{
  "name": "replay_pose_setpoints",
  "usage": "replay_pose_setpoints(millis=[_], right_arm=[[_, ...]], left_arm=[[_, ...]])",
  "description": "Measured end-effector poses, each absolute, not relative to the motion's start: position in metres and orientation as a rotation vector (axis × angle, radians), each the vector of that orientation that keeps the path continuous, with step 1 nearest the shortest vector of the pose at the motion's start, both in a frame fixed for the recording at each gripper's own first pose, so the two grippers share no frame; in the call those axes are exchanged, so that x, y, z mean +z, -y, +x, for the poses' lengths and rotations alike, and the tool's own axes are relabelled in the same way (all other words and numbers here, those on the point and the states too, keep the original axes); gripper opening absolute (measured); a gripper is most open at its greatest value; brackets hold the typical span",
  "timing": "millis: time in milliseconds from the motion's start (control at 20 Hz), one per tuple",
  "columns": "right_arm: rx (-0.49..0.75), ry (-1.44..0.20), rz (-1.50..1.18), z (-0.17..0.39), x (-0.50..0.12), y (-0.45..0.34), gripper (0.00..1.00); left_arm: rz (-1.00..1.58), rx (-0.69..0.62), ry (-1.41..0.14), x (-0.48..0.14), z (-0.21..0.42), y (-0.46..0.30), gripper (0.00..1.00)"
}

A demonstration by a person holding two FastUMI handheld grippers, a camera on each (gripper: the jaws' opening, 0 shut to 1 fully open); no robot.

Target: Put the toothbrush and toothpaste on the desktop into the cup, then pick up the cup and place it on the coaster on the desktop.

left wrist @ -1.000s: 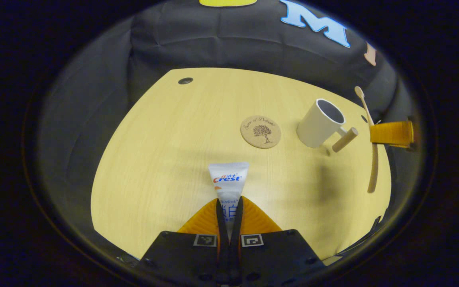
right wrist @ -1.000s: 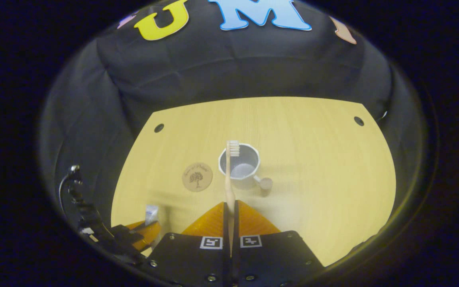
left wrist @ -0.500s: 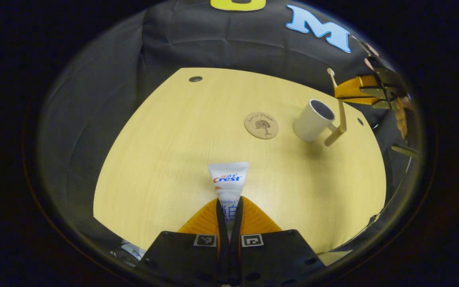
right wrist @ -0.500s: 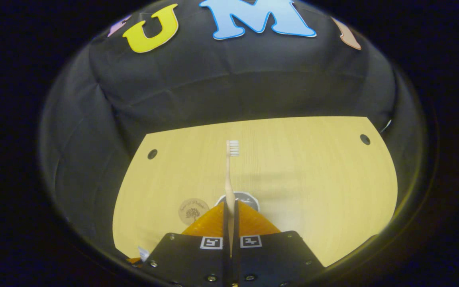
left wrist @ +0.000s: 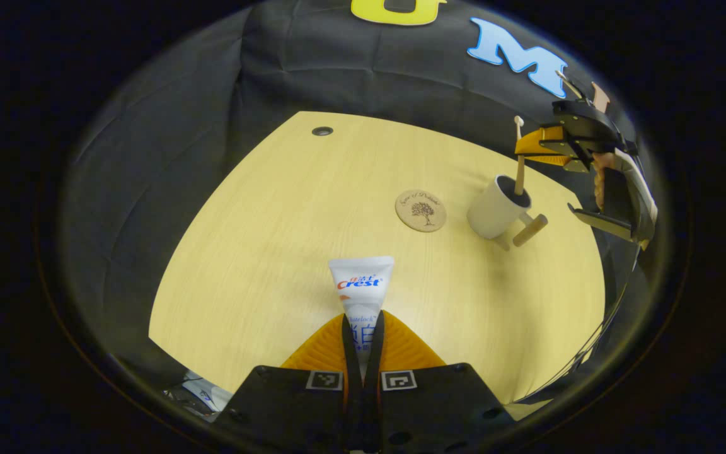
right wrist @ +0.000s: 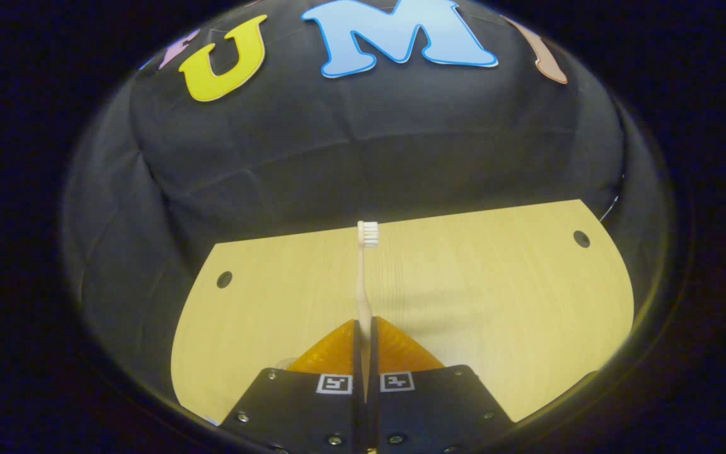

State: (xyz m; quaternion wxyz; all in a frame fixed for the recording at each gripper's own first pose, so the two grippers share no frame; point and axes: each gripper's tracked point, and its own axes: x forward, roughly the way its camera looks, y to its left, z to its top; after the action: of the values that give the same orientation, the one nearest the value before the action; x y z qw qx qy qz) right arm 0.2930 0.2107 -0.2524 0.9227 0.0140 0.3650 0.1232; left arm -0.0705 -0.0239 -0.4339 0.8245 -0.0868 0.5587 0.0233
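Two grippers clamped: toothpaste [left wrist: 361, 291] between left's fingers, toothbrush [right wrist: 363, 277] between right's

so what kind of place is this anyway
Probably a staged recording booth rather than a home: black cloth hangs behind a bare wooden desktop, which carries just a coaster and a cup, while a hand-held tool lowers a toothbrush into the cup.
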Motion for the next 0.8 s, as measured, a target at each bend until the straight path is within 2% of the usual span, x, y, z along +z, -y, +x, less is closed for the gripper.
replay_pose_setpoints(millis=[300, 600, 650, 800], right_arm=[[0.274, -0.692, 0.017, 0.282, -0.275, -0.216, 0.01], [0.278, -0.718, 0.054, 0.265, -0.288, -0.209, 0.04], [0.286, -0.721, 0.057, 0.262, -0.287, -0.208, 0.15], [0.288, -0.707, 0.059, 0.254, -0.281, -0.203, 0.21]], left_arm=[[-0.175, 0.057, -1.192, -0.428, -0.068, 0.023, 0.07], [-0.158, 0.038, -1.192, -0.426, -0.057, 0.025, 0.08], [-0.155, 0.033, -1.193, -0.426, -0.055, 0.027, 0.08], [-0.152, 0.020, -1.194, -0.437, -0.044, 0.034, 0.08]])
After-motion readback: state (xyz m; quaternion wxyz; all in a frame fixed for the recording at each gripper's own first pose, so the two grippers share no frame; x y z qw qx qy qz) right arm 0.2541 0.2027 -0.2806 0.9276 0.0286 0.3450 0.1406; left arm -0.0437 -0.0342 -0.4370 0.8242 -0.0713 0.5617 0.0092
